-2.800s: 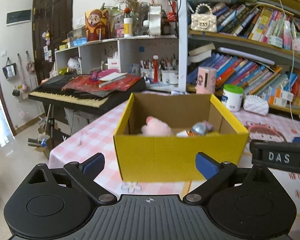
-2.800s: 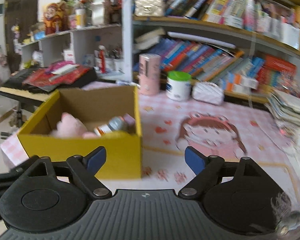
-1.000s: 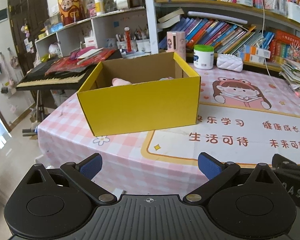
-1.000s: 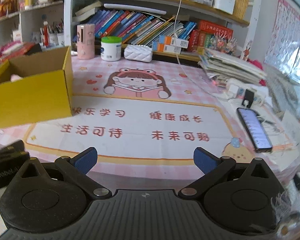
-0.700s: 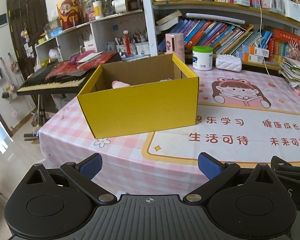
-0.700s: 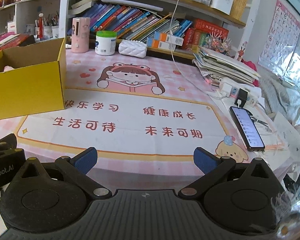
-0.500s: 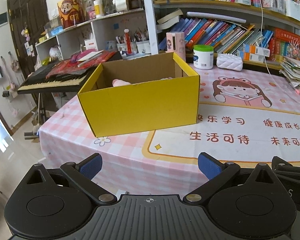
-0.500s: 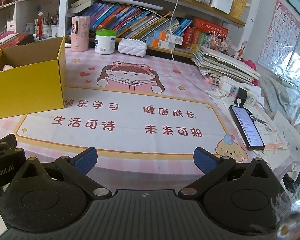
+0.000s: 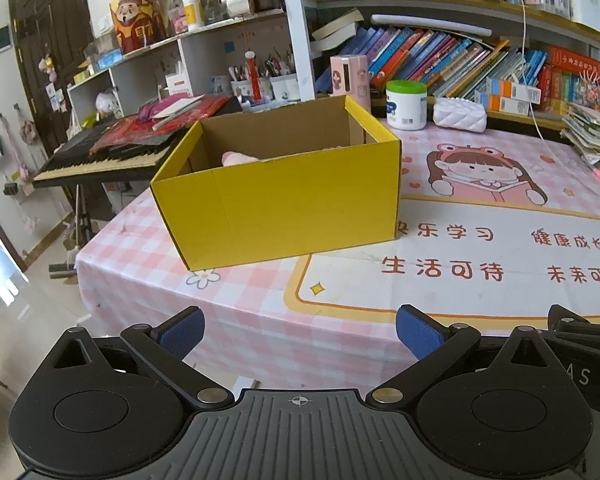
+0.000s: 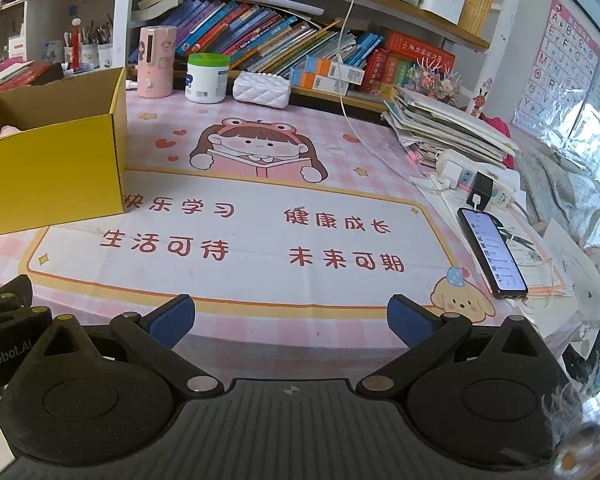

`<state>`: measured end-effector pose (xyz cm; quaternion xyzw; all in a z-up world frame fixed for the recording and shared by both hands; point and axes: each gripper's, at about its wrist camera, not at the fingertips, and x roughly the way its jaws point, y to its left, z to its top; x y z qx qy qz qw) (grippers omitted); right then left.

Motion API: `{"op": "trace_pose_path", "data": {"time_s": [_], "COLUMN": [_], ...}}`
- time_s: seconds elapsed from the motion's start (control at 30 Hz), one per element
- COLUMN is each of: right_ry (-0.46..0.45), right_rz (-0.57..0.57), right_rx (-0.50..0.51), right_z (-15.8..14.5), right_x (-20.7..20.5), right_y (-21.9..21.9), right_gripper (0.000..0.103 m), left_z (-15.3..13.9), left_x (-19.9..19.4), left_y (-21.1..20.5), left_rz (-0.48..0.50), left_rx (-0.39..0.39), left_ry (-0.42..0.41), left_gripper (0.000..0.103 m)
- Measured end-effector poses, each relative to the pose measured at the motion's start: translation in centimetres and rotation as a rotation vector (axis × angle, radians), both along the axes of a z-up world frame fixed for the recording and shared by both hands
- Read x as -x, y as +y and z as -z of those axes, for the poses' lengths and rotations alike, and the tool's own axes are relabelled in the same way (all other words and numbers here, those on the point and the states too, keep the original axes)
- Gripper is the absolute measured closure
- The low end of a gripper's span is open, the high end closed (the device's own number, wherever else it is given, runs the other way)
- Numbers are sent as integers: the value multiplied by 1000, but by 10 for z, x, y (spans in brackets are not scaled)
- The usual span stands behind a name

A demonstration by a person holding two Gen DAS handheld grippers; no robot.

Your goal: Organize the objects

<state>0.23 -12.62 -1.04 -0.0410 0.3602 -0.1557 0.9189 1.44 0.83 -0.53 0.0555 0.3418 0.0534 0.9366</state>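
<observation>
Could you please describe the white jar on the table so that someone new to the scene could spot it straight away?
Start from the yellow box on the pink table, then look behind it to the back edge below the bookshelf. Three things stand there in a row: a pink cylinder, the jar and a white quilted pouch. The jar is the middle one, the only one with a green lid.

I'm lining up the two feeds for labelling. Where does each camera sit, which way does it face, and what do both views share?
Left wrist: sits on the left gripper, off the table's near edge, facing the yellow box; its open blue-padded fingers show, and part of the other gripper at right.
Right wrist: sits on the right gripper, facing the printed mat and phone; open fingers show.
Shared: yellow box, mat, green-lidded jar, bookshelf.
</observation>
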Motion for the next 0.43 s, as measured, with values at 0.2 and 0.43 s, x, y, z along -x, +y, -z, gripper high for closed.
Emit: {"op": "trace_pose_path", "data": {"time_s": [0.2, 0.43], "right_ry": [4, 7], "right_rz": [12, 18], "right_rx": [0, 5], "right_z": [1, 2], "right_x": [-3, -3], "right_y": [0, 2], "right_gripper": [0, 0], "left_z": [0, 1], "left_x": [-2, -4], "left_y": [-2, 0], "left_rz": [10, 14], "left_rx": [-16, -9], "left_ry": [-7, 1], "left_gripper": [0, 0]}}
